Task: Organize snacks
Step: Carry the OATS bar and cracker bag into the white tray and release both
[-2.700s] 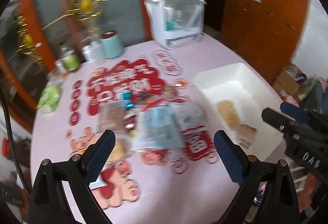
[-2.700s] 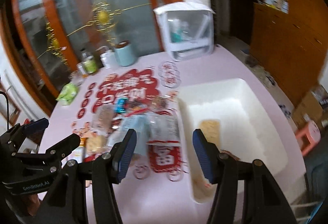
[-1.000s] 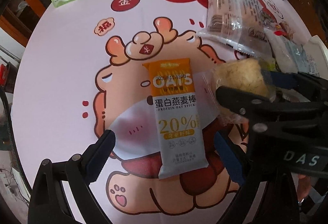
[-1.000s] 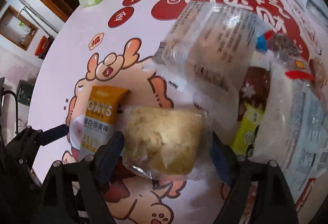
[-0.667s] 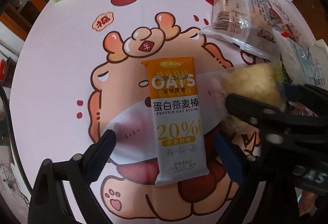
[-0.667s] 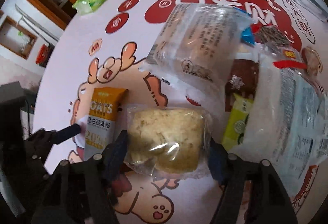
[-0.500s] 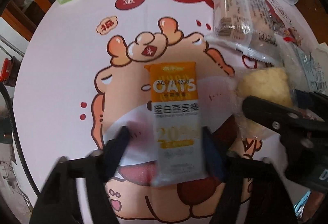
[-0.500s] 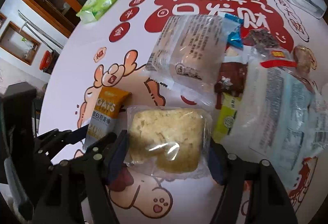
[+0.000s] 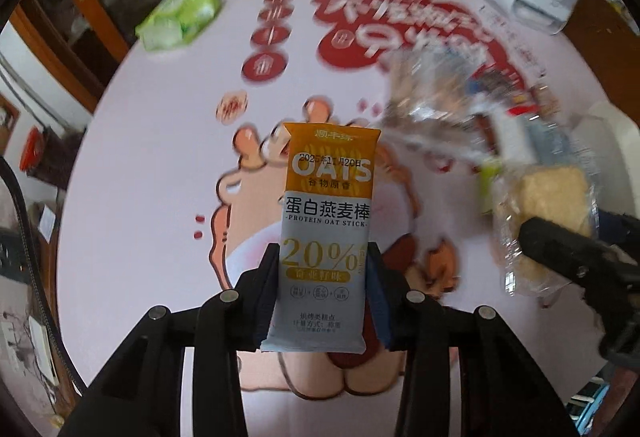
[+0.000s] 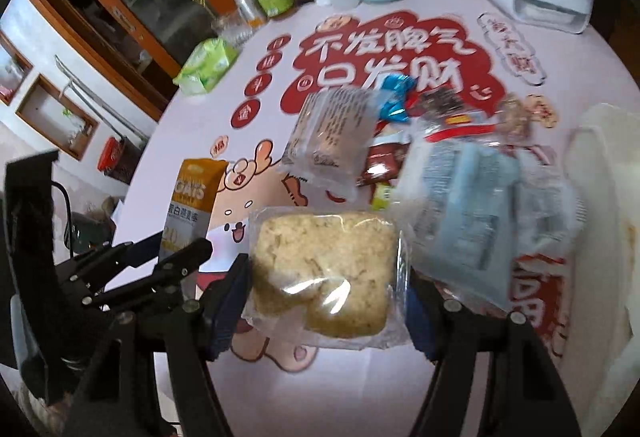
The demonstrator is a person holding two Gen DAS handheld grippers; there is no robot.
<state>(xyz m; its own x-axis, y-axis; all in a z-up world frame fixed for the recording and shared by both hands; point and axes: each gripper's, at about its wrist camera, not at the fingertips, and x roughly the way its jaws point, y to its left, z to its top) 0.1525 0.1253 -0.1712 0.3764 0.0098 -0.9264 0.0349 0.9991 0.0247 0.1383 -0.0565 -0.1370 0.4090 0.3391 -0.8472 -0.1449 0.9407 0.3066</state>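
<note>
Left gripper (image 9: pixel 322 289): two black linkage arms of flat, angular plastic, each pinned with round silver screw heads — four show across the front. The fingers (image 9: pixel 267 293) carry dark blue ribbed pads on their inner faces. A thin black cable runs along the left edge of its view.

Right gripper (image 10: pixel 326 307): the same build — black arms, silver pivot screws, dark blue pads (image 10: pixel 230 301). Seen from the left wrist, its body is matte black with a rough surface.
</note>
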